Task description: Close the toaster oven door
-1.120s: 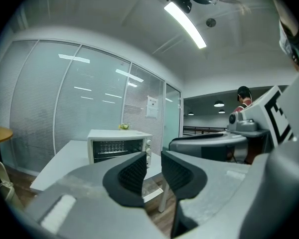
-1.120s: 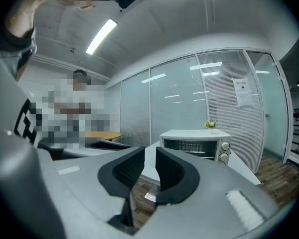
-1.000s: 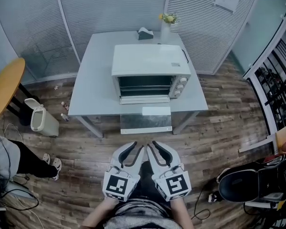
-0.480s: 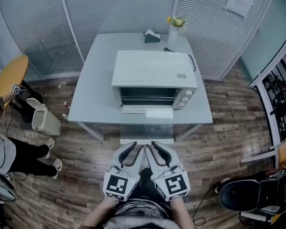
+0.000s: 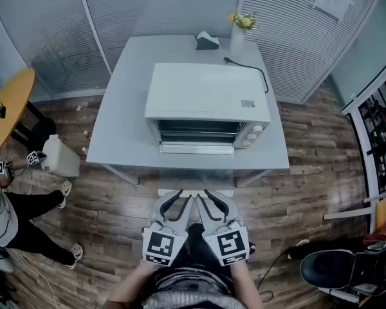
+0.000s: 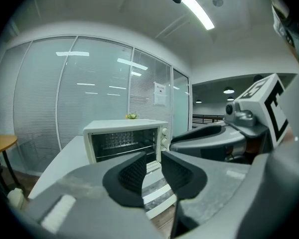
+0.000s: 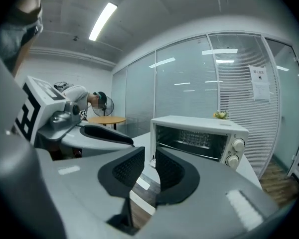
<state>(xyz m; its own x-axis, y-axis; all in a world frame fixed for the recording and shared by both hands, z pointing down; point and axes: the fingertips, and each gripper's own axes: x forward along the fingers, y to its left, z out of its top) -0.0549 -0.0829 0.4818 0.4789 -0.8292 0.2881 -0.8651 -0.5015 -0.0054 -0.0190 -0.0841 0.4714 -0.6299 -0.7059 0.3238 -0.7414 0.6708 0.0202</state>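
Note:
A white toaster oven (image 5: 206, 98) stands on a grey table (image 5: 122, 127). Its glass door (image 5: 196, 174) lies folded down flat past the table's front edge, toward me. Both grippers hover side by side just short of the door's outer edge, touching nothing. My left gripper (image 5: 178, 205) is open with a narrow gap and nothing between its pads. My right gripper (image 5: 213, 205) is open and empty as well. In the left gripper view the oven (image 6: 127, 138) shows beyond the left gripper (image 6: 152, 168). In the right gripper view the oven (image 7: 199, 138) shows beyond the right gripper (image 7: 150, 171).
A vase of yellow flowers (image 5: 239, 34) and a tissue box (image 5: 207, 41) sit at the table's back edge, with a black cord (image 5: 251, 69) behind the oven. A white bin (image 5: 58, 156), a round wooden table (image 5: 9, 108) and a person (image 5: 6, 198) are at left. A black chair (image 5: 347, 269) is at lower right.
The head view has drawn closer to the table, so the oven looks larger and its door now reaches the fingertips. Both grippers keep their pose. The person at left has shifted.

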